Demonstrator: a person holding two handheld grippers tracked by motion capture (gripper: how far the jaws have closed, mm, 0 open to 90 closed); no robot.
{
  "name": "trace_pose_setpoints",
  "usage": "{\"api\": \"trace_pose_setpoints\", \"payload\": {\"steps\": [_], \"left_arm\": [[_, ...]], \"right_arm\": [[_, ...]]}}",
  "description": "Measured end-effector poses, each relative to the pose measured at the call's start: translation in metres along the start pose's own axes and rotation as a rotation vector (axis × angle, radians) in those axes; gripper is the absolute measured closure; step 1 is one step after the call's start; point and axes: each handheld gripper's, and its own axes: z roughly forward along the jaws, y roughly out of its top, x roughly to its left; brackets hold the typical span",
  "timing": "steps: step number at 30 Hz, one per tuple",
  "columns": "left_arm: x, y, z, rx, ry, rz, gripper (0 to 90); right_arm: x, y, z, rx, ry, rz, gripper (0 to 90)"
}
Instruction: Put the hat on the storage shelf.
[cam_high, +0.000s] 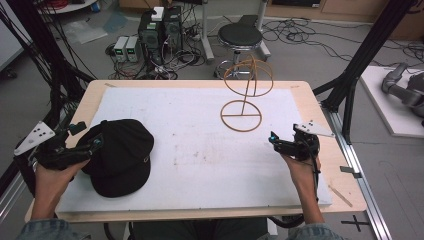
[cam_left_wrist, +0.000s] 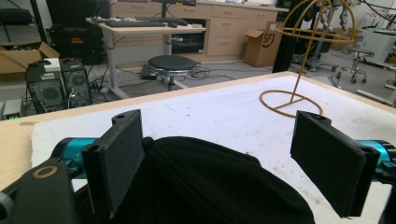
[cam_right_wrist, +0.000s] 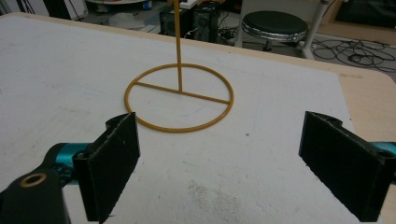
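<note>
A black cap lies on the white mat at the left. My left gripper hovers at the cap's left edge, open; in the left gripper view the cap sits low between the wide-apart jaws, and the pads do not press on it. A gold wire hat stand with a ring base and a wire dome stands at the back right of the mat. My right gripper is open, a little in front of and to the right of the stand's ring base, with nothing between its jaws.
The wooden table borders the mat on all sides. Beyond the far edge stand a round black stool, computer boxes and loose cables. Black frame posts rise at the right.
</note>
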Motion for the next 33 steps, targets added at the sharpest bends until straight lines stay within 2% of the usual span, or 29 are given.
{"api": "trace_pose_setpoints", "payload": {"steps": [10,19,28,33], "left_arm": [[-0.0002,0.0004,-0.0042,-0.003,0.017,0.003,18.3],[-0.0006,0.0017,-0.0026,-0.007,0.010,0.001,18.5],[0.0007,-0.0006,-0.0010,-0.008,0.021,0.000,18.5],[0.0014,-0.0034,0.0041,0.012,0.026,-0.003,18.6]], "right_arm": [[0.0014,0.0027,-0.0002,-0.004,0.000,-0.005,12.1],[0.0015,0.0033,-0.0017,-0.007,-0.004,-0.011,12.2],[0.0041,0.0029,-0.0009,-0.001,0.000,-0.016,12.2],[0.0051,0.0024,0.0006,0.007,0.002,-0.021,12.1]]}}
